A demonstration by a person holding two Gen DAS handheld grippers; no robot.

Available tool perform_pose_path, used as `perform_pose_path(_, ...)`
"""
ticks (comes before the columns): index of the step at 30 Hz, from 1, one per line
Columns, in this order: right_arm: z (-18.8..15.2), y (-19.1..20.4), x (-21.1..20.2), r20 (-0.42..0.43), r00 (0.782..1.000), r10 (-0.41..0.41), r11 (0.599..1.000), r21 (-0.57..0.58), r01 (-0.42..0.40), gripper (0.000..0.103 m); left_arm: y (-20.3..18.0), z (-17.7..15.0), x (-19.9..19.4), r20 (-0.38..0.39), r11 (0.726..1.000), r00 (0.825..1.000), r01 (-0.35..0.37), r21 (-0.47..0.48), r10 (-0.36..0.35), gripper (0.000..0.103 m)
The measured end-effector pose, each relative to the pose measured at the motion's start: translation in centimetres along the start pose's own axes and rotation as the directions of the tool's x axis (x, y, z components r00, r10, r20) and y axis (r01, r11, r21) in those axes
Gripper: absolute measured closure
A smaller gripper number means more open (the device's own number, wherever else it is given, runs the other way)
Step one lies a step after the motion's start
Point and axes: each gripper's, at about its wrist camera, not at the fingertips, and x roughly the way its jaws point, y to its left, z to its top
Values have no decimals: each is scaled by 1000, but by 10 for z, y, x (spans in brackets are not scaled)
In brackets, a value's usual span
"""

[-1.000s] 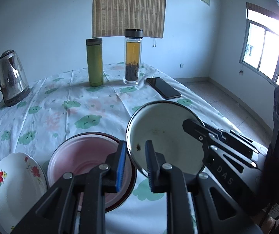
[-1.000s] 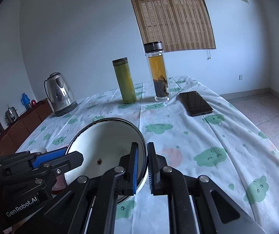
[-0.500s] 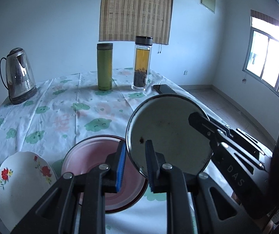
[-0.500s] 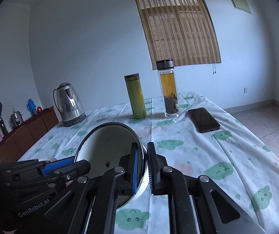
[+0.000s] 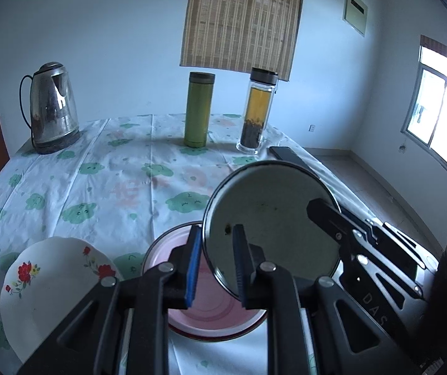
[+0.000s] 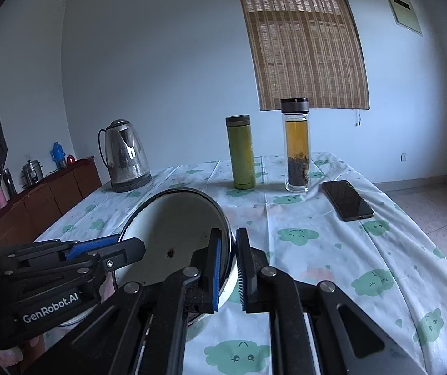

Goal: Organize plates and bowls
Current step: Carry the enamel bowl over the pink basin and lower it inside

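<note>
- The left gripper (image 5: 215, 262) pinches the left rim of a white enamel bowl (image 5: 270, 222); its 2 blue-faced jaws stand close together with the rim between them.
- The right gripper (image 6: 228, 268) clamps the opposite rim of the same bowl, with its jaws nearly pressed together on the thin edge.
- Held between the 2 grippers, the bowl hangs clear of the table, tipped so that its hollow faces the left wrist camera; a small dark spot shows on its inner surface.
- Directly below the bowl in the left wrist view lies a pink bowl (image 5: 217, 312) on the table.
- Just left of the pink bowl sits a white plate (image 5: 51, 290) painted with red flowers.
- The table (image 5: 114, 187) wears a white cloth printed with green clouds.
- At the far side stand a steel kettle (image 5: 51, 109), a green flask (image 5: 198, 109) and a clear tea bottle (image 5: 256, 112), all upright and apart from one another.
- A dark phone (image 6: 347, 200) lies flat near the tea bottle, on its right.
</note>
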Motion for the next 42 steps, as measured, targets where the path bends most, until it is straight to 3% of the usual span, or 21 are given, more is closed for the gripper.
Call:
perform_pose_path(11,5,21,13,-52,998,43,999,-2,-44,92,21,6,-14,53,998,997,-46,-33,48,86)
perform_pose_path(22,-2,25,21,-91,995,42,999,6,-42,92,30,1,3,-13,997,999,-37,-62,36,86)
perform_pose_path(42,-13,29,31,-150,988,38,999,-10,-40,92,33,-5,12,-53,996,996,-70,-54,67,86)
